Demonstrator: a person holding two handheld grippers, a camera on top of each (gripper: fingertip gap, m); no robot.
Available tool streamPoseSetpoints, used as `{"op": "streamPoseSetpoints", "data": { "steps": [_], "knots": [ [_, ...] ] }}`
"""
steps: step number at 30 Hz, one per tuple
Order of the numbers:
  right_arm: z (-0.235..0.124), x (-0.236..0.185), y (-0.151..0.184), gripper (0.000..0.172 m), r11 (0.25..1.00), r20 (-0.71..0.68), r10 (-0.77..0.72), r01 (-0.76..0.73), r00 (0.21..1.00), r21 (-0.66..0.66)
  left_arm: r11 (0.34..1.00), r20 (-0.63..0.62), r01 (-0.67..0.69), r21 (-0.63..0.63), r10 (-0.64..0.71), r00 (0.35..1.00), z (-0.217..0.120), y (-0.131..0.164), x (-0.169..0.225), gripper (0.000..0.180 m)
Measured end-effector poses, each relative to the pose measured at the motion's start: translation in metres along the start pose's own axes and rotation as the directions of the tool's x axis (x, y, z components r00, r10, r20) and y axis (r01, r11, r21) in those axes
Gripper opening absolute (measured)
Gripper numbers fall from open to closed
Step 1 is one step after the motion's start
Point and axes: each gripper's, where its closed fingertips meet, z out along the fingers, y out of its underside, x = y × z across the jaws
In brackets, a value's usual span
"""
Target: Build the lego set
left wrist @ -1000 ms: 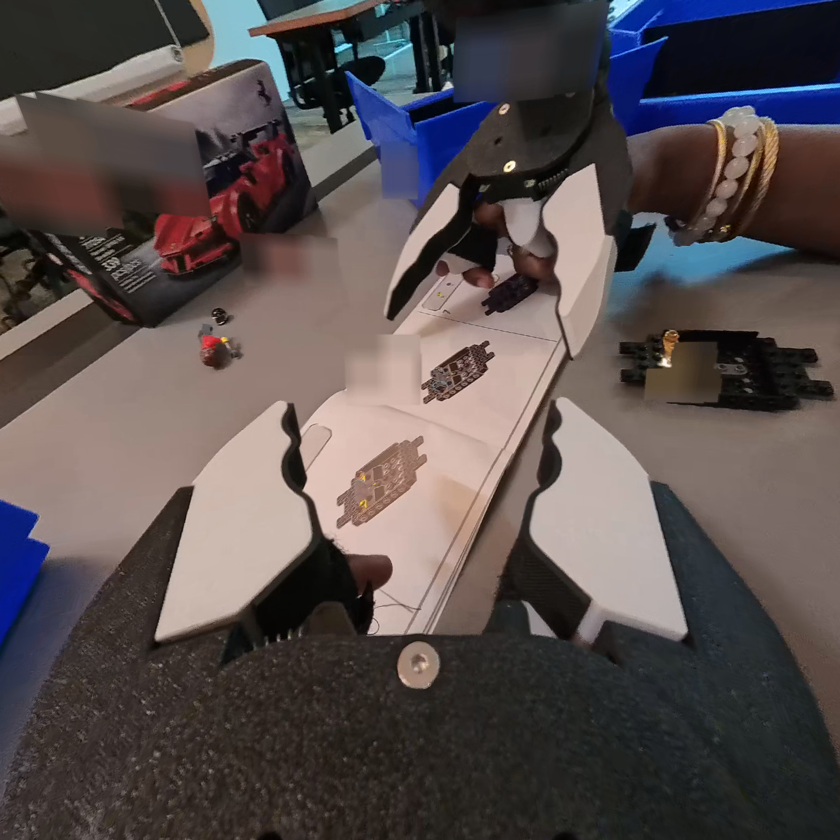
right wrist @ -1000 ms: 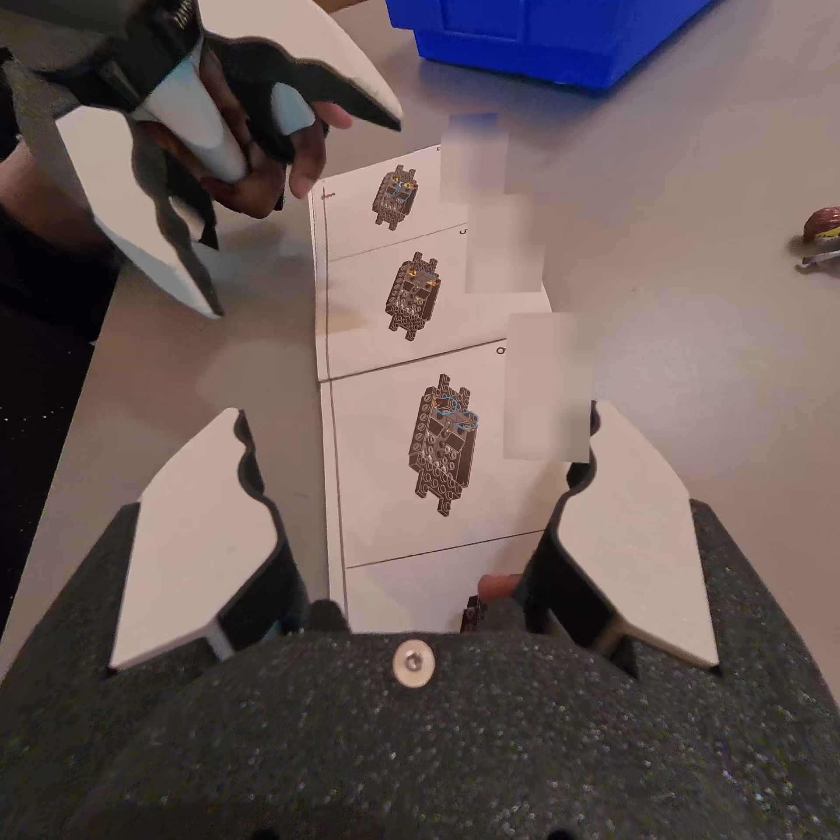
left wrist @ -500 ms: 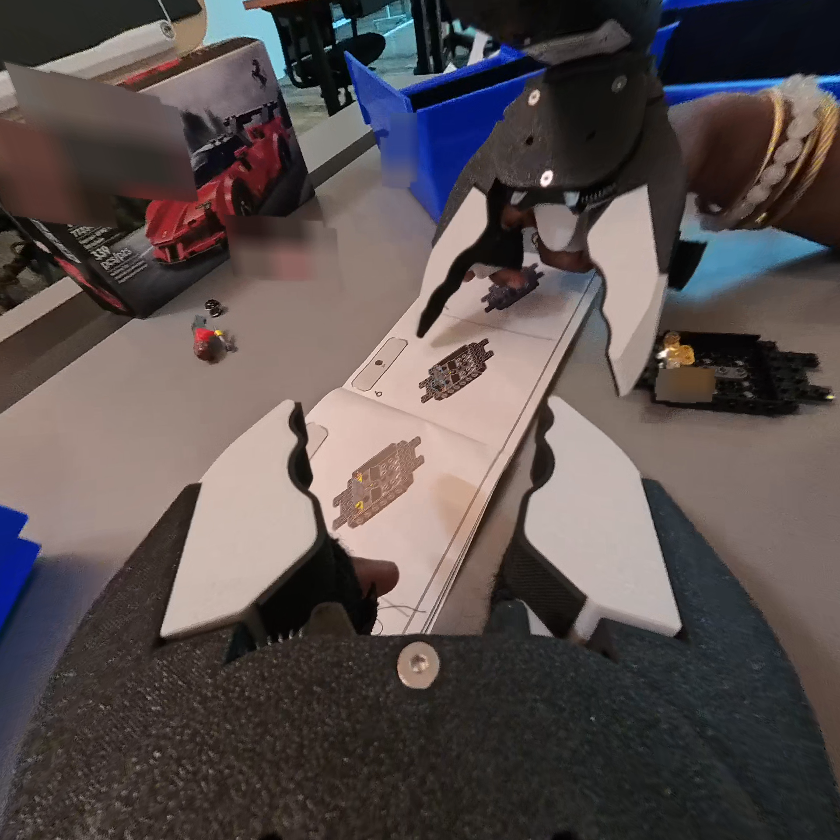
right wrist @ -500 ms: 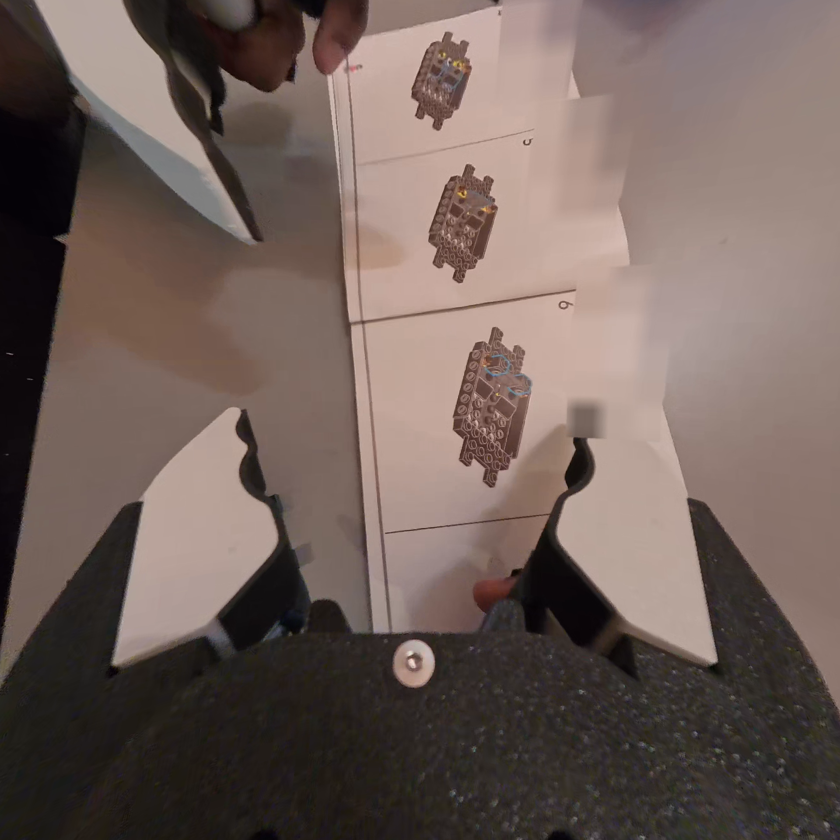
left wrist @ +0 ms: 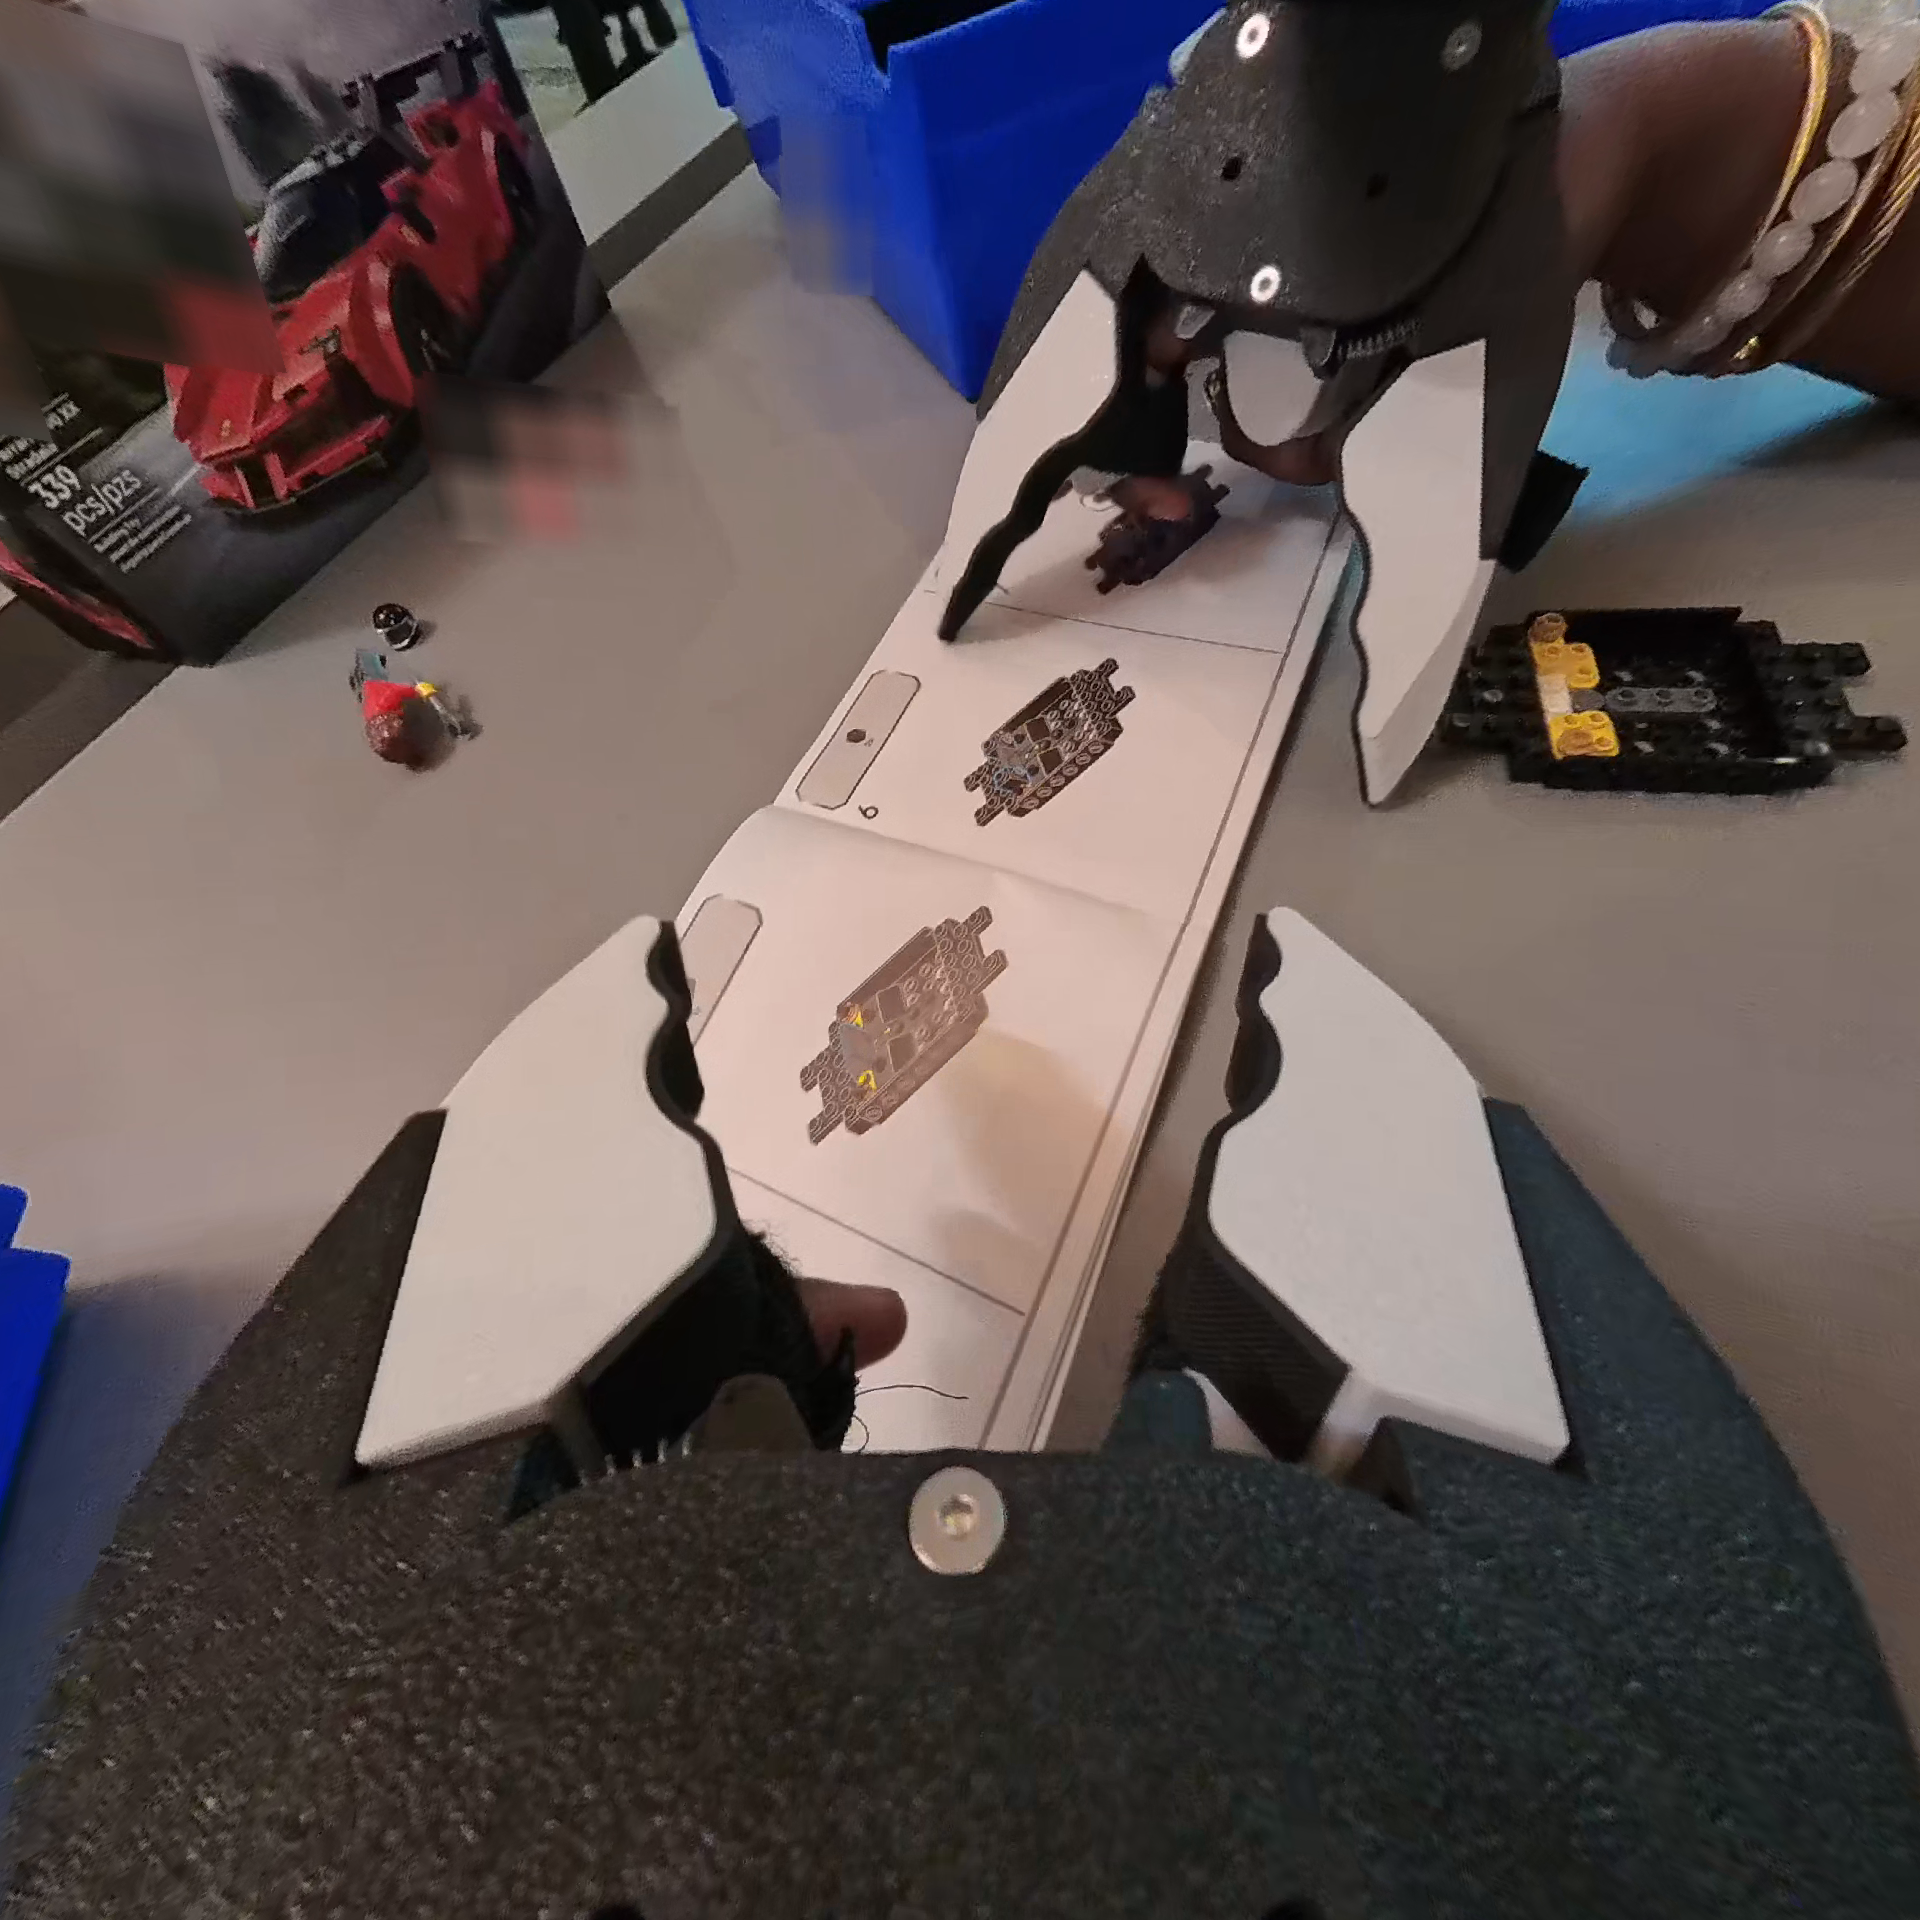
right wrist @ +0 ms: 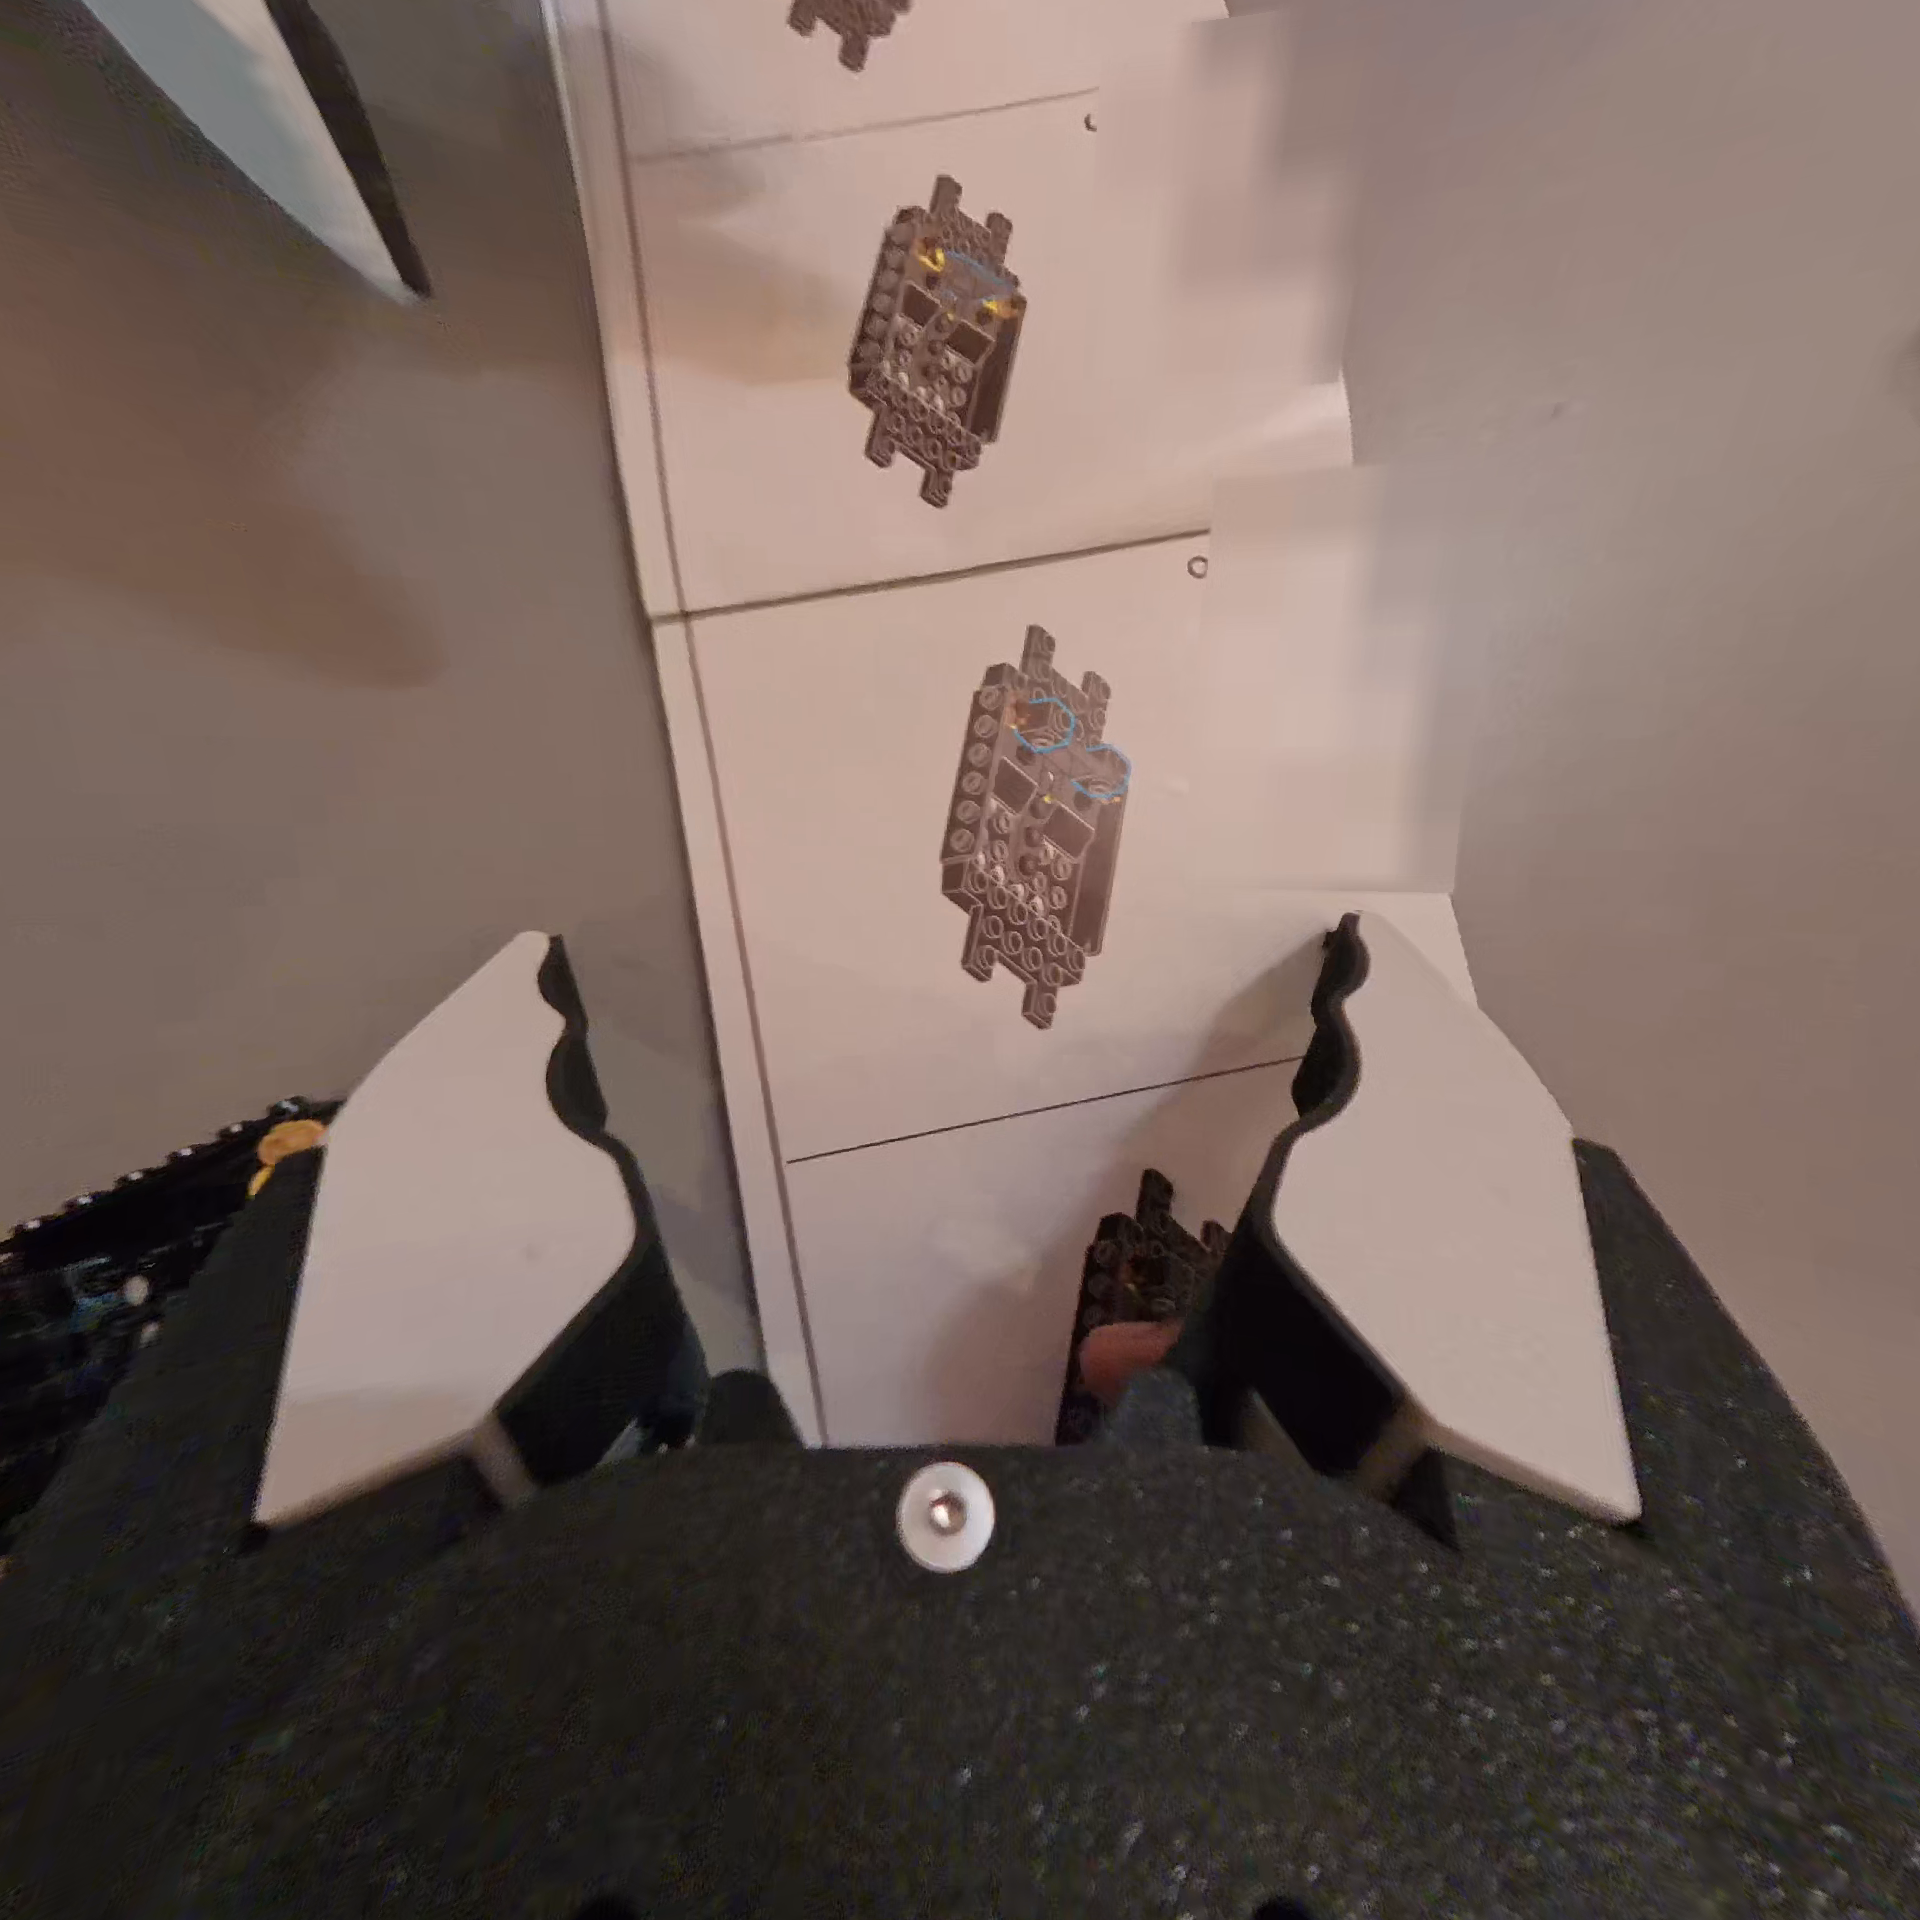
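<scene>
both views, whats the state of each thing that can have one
left tool: open, holding nothing
right tool: open, holding nothing
booklet: open, flat on table
black brick base: flat on table, partly built
toy box: standing upright
small figure: lying down

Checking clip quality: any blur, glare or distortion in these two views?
Left wrist view: wide-angle bending at the edges, box smeared, booklet sharp. Right wrist view: slight blur, soft shadows left of the booklet, no glare.
</scene>
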Motion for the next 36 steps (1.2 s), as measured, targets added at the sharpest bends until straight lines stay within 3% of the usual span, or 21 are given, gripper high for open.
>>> {"op": "streamPoseSetpoints", "data": {
  "steps": [7, 14, 23, 36],
  "knots": [
    [0.002, 0.007, -0.001, 0.134, 1.000, -0.006, -0.009, 0.009, 1.000, -0.019, 1.000, 0.003, 0.012, -0.025, -0.012, 1.000, -0.006, 0.010, -0.008, 0.100],
    [0.009, 0.009, -0.001, 0.145, 0.985, 0.061, -0.075, 0.084, 0.995, -0.150, 0.995, -0.031, 0.011, -0.099, -0.014, 0.999, -0.006, 0.031, -0.006, 0.102],
    [-0.005, 0.010, 0.010, 0.125, 0.963, 0.085, -0.111, 0.128, 0.990, -0.237, 0.988, -0.010, -0.005, -0.157, 0.003, 1.000, -0.010, 0.045, -0.008, 0.098],
    [-0.042, 0.006, 0.055, 0.124, 0.955, 0.107, -0.138, 0.161, 0.985, -0.249, 0.971, -0.009, 0.004, -0.237, -0.006, 1.000, -0.028, 0.062, -0.010, 0.095]
  ]
}}
